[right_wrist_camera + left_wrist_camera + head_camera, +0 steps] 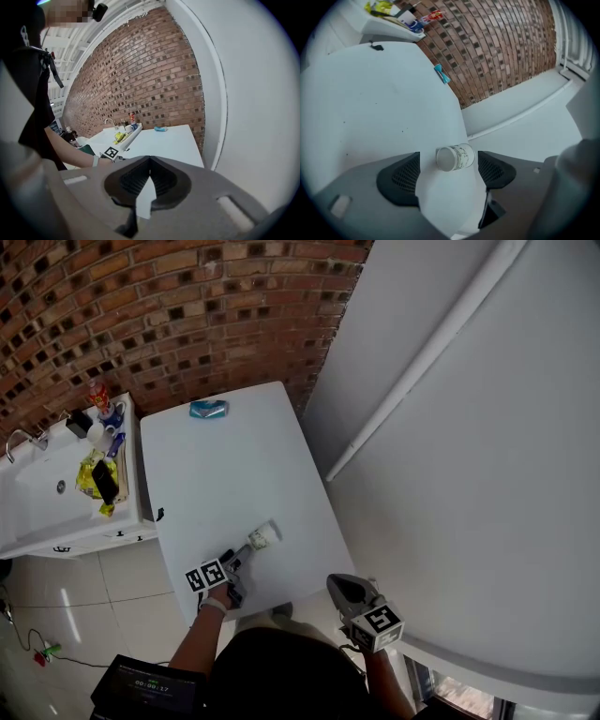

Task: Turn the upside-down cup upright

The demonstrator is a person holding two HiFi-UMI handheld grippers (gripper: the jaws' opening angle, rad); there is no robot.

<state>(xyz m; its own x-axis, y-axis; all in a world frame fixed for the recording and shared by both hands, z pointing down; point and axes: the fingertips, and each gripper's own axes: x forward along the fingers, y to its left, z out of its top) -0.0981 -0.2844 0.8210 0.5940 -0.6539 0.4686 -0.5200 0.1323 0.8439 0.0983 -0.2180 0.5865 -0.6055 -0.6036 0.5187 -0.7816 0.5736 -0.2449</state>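
in the head view the left gripper (247, 552) pointed across the near part of the white table (234, 465), and the cup (262, 539) sat right at its tips, close to the table edge on that gripper's right. the right gripper (337, 581) hung off the table's near corner, well apart from the cup. a blue object (208, 409) lay far ahead of the left gripper at the table's far edge, below the brick wall (187, 306). in the left gripper view the left gripper (449, 175) was released, its jaws spread wide, and the cup (456, 157) stood in the gap between the pads (404, 177) with bare table showing on either side of it; its closed base faced the camera, and it appeared to lie on its side. in the right gripper view the right gripper (149, 162) was clenched, its tips meeting with nothing in them; the table (164, 140) stretched ahead of it, and the person's arm (70, 157) reached in from the left.
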